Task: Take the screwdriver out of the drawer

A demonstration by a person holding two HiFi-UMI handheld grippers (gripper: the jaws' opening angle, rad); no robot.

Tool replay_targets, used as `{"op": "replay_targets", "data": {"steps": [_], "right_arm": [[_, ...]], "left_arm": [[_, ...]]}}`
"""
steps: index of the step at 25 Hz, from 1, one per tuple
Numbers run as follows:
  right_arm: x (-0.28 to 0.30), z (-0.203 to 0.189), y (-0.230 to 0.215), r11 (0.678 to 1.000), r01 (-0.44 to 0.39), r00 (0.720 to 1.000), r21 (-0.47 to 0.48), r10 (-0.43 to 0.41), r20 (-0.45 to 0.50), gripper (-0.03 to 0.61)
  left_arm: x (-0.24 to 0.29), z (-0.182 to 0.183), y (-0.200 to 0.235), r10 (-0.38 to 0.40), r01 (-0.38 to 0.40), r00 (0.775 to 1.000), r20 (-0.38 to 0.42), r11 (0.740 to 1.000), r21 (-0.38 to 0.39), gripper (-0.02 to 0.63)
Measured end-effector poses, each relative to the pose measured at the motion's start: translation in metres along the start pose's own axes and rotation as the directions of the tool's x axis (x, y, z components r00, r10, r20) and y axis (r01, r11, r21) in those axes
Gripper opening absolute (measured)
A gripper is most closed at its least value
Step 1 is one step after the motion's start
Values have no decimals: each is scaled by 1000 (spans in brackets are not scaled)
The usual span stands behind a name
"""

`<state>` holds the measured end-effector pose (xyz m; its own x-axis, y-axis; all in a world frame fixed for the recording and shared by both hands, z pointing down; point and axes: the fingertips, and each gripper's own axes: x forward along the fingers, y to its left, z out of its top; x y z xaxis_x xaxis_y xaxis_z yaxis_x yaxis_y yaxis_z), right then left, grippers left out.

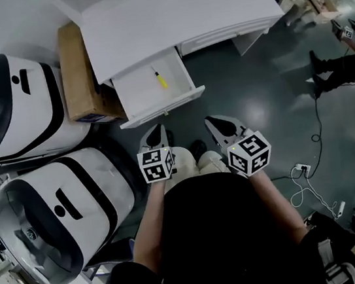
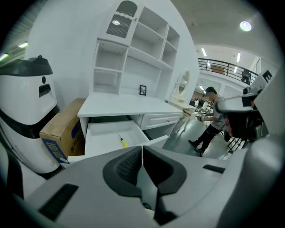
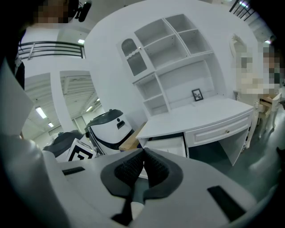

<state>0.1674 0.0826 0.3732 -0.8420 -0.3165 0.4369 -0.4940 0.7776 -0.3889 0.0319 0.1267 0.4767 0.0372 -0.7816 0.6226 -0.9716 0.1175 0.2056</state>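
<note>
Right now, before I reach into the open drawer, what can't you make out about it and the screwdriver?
- Head view: the screwdriver is too small to tell its tip type.
- Head view: the drawer has its rear hidden under the desk top.
- Right gripper view: the right gripper blocks the drawer's inside, so no screwdriver shows.

The person wears a black top point(image 1: 217, 231) and pale trousers point(image 1: 211, 163). The left gripper point(image 1: 157, 132) and right gripper point(image 1: 214, 124) are grey-shelled with dark ribbed fingers point(image 2: 124, 165). At each one's 6 o'clock sits a black-and-white marker cube point(image 1: 157, 164).
</note>
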Motion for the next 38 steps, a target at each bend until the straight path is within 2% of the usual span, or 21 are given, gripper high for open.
{"op": "replay_targets", "data": {"steps": [6,13,27,32,38], "right_arm": [[5,6,-3,1000,8,1000,-2,-8,4,18],[29,17,-5,1000,30,1000,0,-30,6,18],[132,60,-4,998,64,997,-16,-65,-50,18],[175,70,-9,995,90,991,-38,-93,-100,18],[211,67,-17,988,142,974,-57,-149,-168,18]], "left_arm": [[-10,30,-11,-52,53,998,42,998,-23,29],[-8,57,-2,-108,109,993,50,994,-21,29],[28,112,73,-186,186,982,8,982,10,29],[45,133,101,-225,225,974,0,974,9,29],[56,139,126,-285,286,957,-43,958,10,29]]}}
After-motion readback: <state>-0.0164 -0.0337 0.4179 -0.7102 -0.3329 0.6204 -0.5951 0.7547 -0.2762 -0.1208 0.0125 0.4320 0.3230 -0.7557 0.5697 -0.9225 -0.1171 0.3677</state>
